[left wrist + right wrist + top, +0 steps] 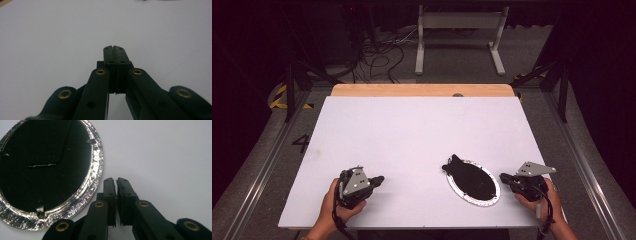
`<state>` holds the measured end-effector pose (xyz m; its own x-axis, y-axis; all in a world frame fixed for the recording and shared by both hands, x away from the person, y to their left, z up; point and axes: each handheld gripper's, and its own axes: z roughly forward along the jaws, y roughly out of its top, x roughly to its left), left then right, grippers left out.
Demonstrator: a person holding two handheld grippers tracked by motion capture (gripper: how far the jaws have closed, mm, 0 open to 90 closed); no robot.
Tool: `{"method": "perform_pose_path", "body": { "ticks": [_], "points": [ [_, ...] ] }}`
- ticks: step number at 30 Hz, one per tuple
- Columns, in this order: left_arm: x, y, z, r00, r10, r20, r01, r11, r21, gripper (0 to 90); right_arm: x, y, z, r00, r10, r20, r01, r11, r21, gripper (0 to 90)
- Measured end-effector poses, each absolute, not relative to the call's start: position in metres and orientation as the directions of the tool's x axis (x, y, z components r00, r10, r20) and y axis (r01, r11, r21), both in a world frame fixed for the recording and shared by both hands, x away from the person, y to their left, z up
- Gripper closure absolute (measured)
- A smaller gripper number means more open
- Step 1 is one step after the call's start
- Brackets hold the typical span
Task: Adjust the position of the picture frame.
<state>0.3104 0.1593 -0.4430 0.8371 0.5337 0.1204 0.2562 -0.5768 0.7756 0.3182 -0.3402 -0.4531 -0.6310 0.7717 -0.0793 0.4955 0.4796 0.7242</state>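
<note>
An oval picture frame (473, 181) lies face down on the white table top (412, 135), its black backing up and a silver rim around it; its black stand flap sticks out at the upper left end. In the right gripper view the oval frame (45, 170) spreads over the left, its silver rim just left of my jaws. My right gripper (503, 176) rests at the frame's right end, jaws together with nothing between them (116, 181). My left gripper (379, 179) lies on the table to the left of the frame, apart from it, jaws pressed shut on nothing (114, 48).
A wooden strip (422, 90) borders the table's far edge. Beyond it on the floor stand a white metal stand (459, 35) and a tangle of cables (379, 55). Bare white surface stretches ahead of both grippers.
</note>
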Motion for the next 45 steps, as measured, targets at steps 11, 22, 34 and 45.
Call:
{"method": "perform_pose_path", "body": {
  "ticks": [11, 22, 34, 45],
  "points": [
    [0.322, 0.088, -0.444, 0.914, 0.389, 0.119, 0.185, -0.657, 0.730, 90.0, 0.314, -0.330, -0.454, -0.660, 0.747, -0.081, 0.479, 0.502, 0.720, 90.0],
    [0.338, 0.055, -0.456, 0.930, 0.359, 0.083, 0.191, -0.664, 0.723, 90.0, 0.315, -0.326, -0.455, -0.661, 0.747, -0.065, 0.480, 0.489, 0.728, 90.0],
    [0.337, 0.043, -0.463, 0.932, 0.355, 0.077, 0.196, -0.670, 0.716, 90.0, 0.313, -0.311, -0.456, -0.680, 0.730, -0.071, 0.467, 0.505, 0.726, 90.0],
    [0.362, 0.053, -0.448, 0.900, 0.415, 0.135, 0.190, -0.651, 0.735, 90.0, 0.313, -0.310, -0.455, -0.678, 0.730, -0.082, 0.464, 0.512, 0.723, 90.0]
  ]
}}
